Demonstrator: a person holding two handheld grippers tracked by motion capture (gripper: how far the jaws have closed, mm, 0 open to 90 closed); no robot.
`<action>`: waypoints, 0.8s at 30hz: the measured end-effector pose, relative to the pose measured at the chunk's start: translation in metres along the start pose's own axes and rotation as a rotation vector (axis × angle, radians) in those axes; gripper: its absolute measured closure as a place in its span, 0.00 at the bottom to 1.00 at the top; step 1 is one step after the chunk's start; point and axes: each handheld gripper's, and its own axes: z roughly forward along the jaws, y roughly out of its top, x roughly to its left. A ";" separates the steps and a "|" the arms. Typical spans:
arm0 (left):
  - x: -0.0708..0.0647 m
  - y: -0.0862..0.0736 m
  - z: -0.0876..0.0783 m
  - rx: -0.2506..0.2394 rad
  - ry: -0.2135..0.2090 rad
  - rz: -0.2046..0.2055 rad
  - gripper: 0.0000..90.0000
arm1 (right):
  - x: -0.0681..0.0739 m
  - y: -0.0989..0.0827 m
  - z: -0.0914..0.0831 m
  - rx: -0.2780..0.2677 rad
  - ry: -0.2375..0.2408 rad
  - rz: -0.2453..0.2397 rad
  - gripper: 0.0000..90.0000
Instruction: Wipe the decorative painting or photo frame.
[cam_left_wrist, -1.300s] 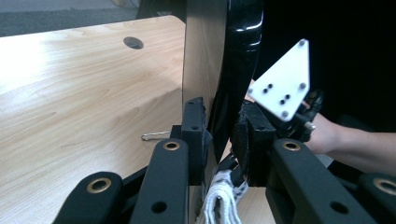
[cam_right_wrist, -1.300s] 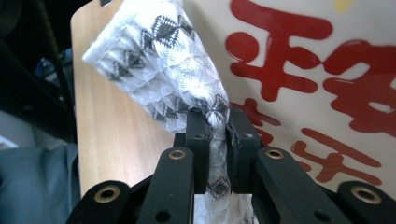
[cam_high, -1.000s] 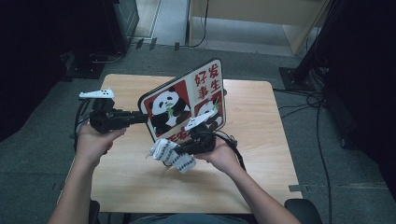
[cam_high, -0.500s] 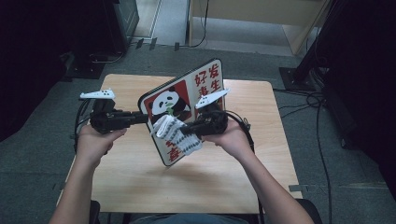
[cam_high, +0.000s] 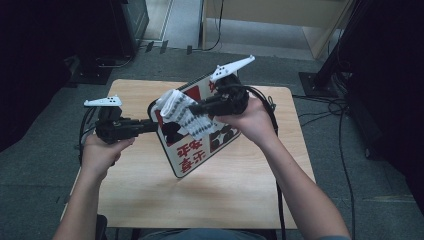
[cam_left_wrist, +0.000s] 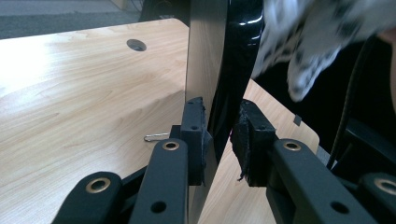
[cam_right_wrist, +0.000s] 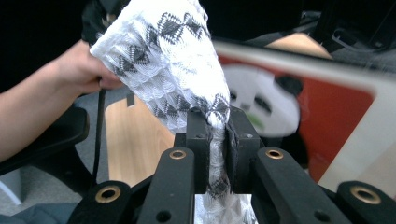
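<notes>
wooden table (cam_high: 150, 200), grey carpet floor (cam_high: 40, 200)

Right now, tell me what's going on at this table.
A person at the wooden table works with a tool in each hand. The left tool clamps the edge of a panda-printed tray, holding it tilted up off the table. The right tool is shut on a white patterned cloth, held against the tray's printed face, apparently wiping it.

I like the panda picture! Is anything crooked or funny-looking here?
Yes. The panda board isn't lying flat: the left gripper clamps its edge and holds it tilted above the table. The right gripper pinches a white patterned cloth, bunched against the picture. A paper clip lies loose on the table.
</notes>
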 end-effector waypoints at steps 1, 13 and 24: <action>0.000 0.000 0.000 -0.002 0.000 0.000 0.83 | 0.000 0.006 -0.001 -0.001 -0.002 -0.007 0.92; 0.000 -0.001 0.000 -0.009 -0.001 0.003 0.83 | 0.000 0.063 0.001 0.023 -0.078 -0.077 0.92; 0.000 -0.003 0.000 -0.039 0.005 0.024 0.86 | -0.003 0.075 0.048 0.112 -0.067 -0.069 0.91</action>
